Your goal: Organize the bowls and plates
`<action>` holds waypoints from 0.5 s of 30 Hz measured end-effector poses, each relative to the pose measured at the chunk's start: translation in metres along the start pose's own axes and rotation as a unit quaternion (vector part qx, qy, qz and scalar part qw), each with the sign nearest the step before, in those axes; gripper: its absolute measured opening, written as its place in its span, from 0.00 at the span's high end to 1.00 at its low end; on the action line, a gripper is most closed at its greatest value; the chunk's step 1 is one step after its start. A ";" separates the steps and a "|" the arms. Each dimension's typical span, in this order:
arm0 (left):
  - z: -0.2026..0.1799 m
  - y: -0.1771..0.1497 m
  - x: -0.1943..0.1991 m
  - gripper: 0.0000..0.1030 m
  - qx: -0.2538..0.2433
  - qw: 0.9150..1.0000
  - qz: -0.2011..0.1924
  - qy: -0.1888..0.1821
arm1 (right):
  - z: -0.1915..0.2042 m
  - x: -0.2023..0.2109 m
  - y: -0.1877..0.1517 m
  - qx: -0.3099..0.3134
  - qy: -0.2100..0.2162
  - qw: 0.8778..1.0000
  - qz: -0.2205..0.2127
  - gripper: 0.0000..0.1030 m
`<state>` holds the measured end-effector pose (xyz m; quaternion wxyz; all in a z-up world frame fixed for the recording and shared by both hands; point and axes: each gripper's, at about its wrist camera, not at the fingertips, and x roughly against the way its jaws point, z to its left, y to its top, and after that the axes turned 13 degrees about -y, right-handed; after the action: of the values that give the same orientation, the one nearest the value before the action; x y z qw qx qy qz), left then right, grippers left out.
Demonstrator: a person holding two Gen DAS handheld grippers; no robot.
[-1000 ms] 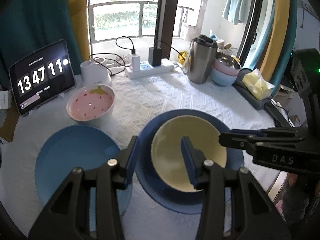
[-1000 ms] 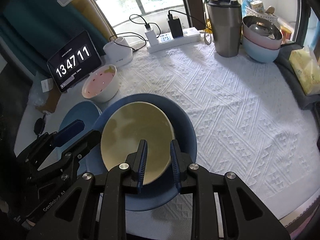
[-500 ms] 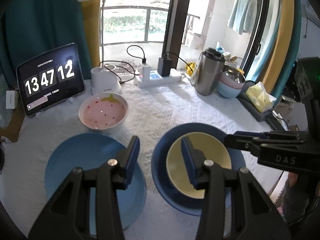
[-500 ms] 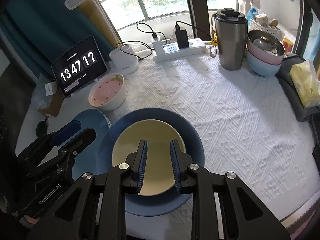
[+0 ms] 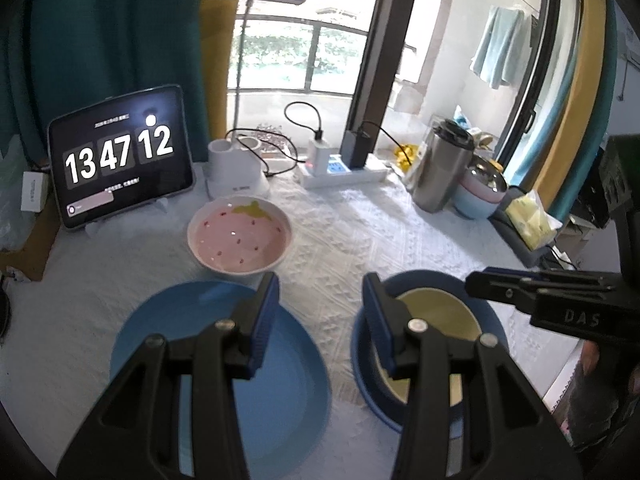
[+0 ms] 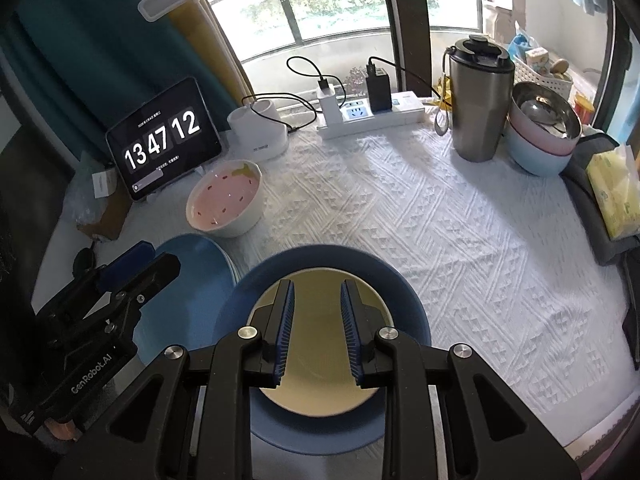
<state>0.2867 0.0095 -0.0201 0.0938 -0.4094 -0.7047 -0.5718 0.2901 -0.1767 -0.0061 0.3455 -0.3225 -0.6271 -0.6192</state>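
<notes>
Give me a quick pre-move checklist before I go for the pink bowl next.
1. Left gripper empty, jaws apart: ok.
2. Right gripper empty, jaws apart: ok.
3. Yellow plate seated inside the dark blue plate: ok.
4. Pink bowl upright and free of neighbours: ok; it stands clear of the light blue plate and the tablet.
5. Path to the bowl clear of the lamp base and cables: ok, they sit behind it.
6. Bowl empty: cannot tell.

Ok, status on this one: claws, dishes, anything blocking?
Left claw open, empty. Right claw open, empty, over yellow plate stacked on dark blue plate. Light blue plate and pink bowl unstacked. Nothing blocking.
</notes>
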 end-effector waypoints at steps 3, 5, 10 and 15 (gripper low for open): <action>0.010 0.003 0.001 0.57 0.008 1.000 -0.004 0.001 | 0.005 -0.003 0.004 0.003 -0.001 1.000 0.002 0.75; 0.017 0.005 0.000 0.57 0.014 1.000 -0.004 0.002 | 0.010 -0.007 0.007 0.006 -0.002 1.000 0.004 0.75; 0.034 0.007 -0.004 0.57 0.026 1.000 -0.003 0.005 | 0.020 -0.017 0.014 0.014 -0.003 1.000 0.011 0.75; 0.051 0.011 -0.008 0.57 0.037 0.999 -0.001 0.008 | 0.030 -0.028 0.023 0.019 -0.003 1.000 0.017 0.75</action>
<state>0.3163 0.0512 -0.0341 0.1140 -0.4000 -0.7252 -0.5488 0.3239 -0.1452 -0.0169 0.3602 -0.3284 -0.6344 -0.5999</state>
